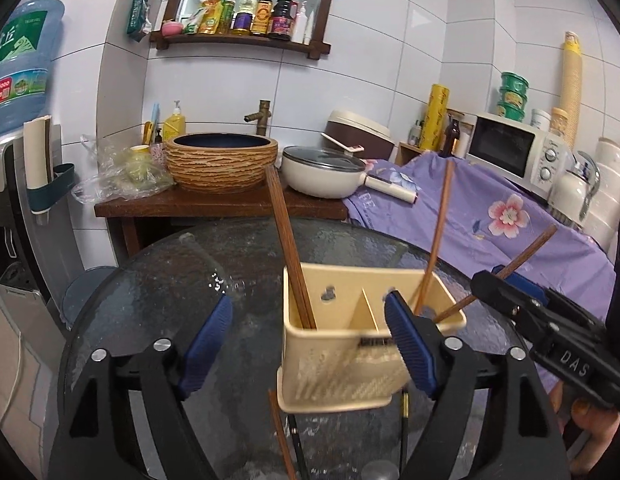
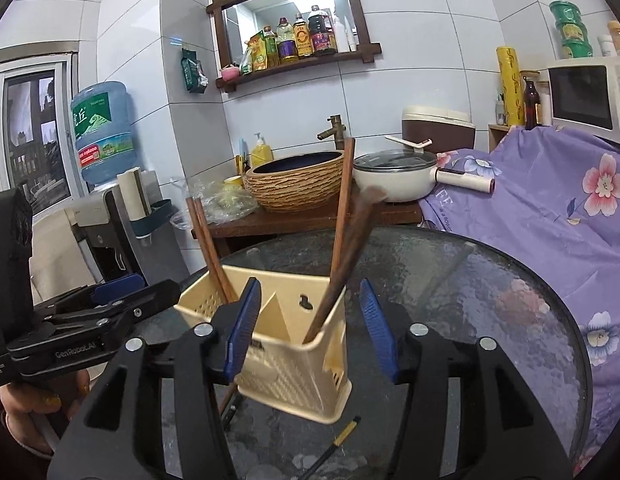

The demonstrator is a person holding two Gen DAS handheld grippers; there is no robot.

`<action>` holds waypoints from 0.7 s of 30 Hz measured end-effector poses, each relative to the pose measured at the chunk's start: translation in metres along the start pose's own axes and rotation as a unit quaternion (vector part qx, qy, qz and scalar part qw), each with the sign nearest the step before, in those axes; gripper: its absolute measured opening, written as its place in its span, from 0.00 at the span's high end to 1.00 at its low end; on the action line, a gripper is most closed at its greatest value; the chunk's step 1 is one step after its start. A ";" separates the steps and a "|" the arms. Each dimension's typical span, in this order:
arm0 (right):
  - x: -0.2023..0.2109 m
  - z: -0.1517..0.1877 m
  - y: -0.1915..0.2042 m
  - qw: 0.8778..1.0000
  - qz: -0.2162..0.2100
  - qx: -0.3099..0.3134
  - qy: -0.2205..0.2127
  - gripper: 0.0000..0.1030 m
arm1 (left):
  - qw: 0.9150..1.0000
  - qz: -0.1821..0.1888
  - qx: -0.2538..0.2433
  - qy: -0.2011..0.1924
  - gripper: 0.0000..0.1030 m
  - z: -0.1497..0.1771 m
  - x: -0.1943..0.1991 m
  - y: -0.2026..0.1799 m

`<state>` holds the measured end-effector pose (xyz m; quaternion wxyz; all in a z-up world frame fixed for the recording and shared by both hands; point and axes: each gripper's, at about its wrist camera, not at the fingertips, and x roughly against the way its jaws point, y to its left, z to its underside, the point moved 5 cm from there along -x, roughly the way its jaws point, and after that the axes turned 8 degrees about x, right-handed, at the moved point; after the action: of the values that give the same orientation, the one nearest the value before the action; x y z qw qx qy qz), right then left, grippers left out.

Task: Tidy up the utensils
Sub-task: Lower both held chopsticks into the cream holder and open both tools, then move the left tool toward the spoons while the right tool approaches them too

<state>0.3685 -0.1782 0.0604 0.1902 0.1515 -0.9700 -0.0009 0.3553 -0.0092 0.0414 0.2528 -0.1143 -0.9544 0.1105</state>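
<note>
Cream holder [image 2: 286, 344] tilting on glass surface [image 2: 489, 300] | right gripper [image 2: 310, 332] spread apart, chopstick [image 2: 341, 264] apparently dropping | left gripper [image 1: 310, 340] apart, straddling holder | risk: knocking it over.

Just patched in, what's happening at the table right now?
A person with two handheld grippers is sorting chopsticks into a cream utensil holder on the glass table. Wooden chopsticks already stand in both end compartments. The left gripper and the right gripper are both open, holding nothing. Several chopsticks lie on the table in front of the holder.
</note>
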 end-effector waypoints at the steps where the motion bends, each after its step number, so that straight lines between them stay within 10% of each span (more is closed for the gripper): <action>1: 0.001 0.003 0.000 1.000 -0.001 0.002 0.004 0.49 | 1.000 0.001 -0.004 0.003 0.23 0.004 0.002 0.000; 14: 0.010 0.092 0.008 0.991 -0.032 0.016 0.128 0.49 | 0.996 0.031 -0.052 0.070 0.16 0.082 0.024 -0.002; 21: 0.006 0.133 0.020 0.984 -0.043 0.033 0.170 0.49 | 0.987 0.049 -0.088 0.129 0.29 0.126 0.031 -0.004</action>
<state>0.3083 -0.1685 -0.0599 0.3470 0.1971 -0.9156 0.0482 0.2648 -0.0237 -0.0500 0.3570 -0.1960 -0.9130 0.0229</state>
